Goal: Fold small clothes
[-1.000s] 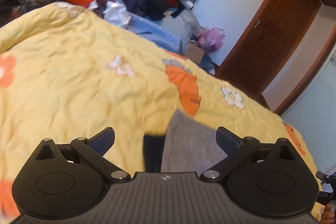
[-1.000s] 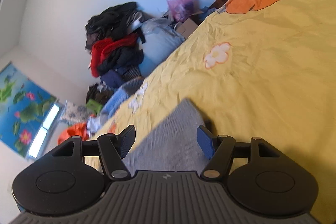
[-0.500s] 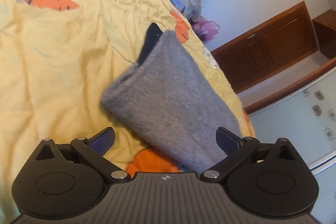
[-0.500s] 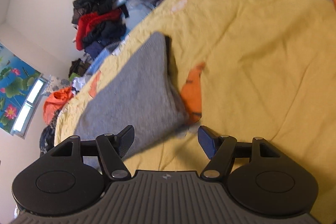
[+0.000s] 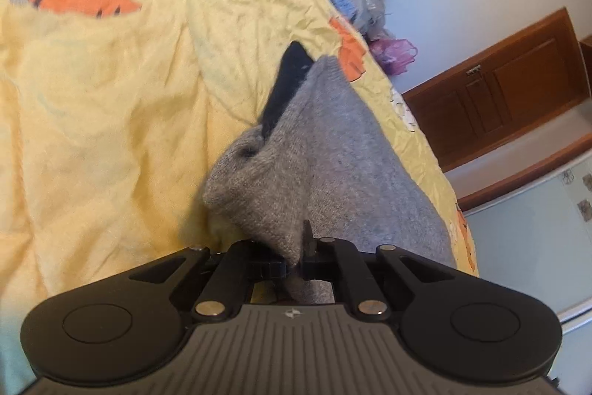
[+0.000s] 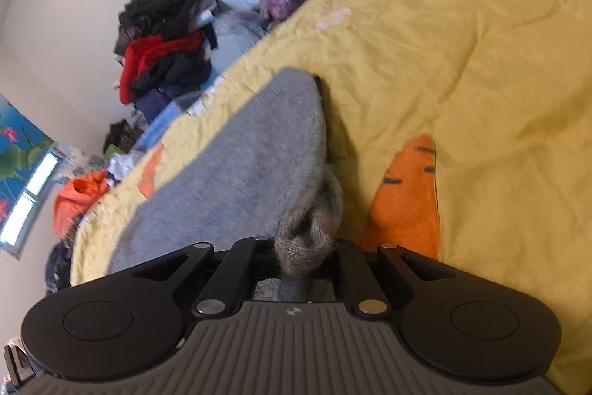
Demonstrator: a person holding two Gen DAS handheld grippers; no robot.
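Gripping a corner of the soft grey knitted garment [image 5: 333,173], the left tool [image 5: 294,256] stands at the bottom of the left wrist view with its jaws clenched on the cloth. The right tool [image 6: 305,252] does the same in its own view: its jaws are pressed together on a bunched fold of the same grey garment [image 6: 236,180]. This garment lies on the crumpled yellow bed cover [image 5: 111,121], stretched away from both tools, and a black piece of cloth [image 5: 286,84] shows at its far edge, partly under the grey knit. Orange carrot prints [image 6: 407,202] lie on the yellow cover near the garment. Farther away, past the edge of the bed, a mixed pile of black, red and dark blue clothes [image 6: 166,54] leans against the pale wall. Near it there is a purple plastic bag [image 5: 397,52]. A brown wooden door [image 5: 499,91] is behind, and a bright orange cloth [image 6: 79,197] lies at the far left in the right wrist view.
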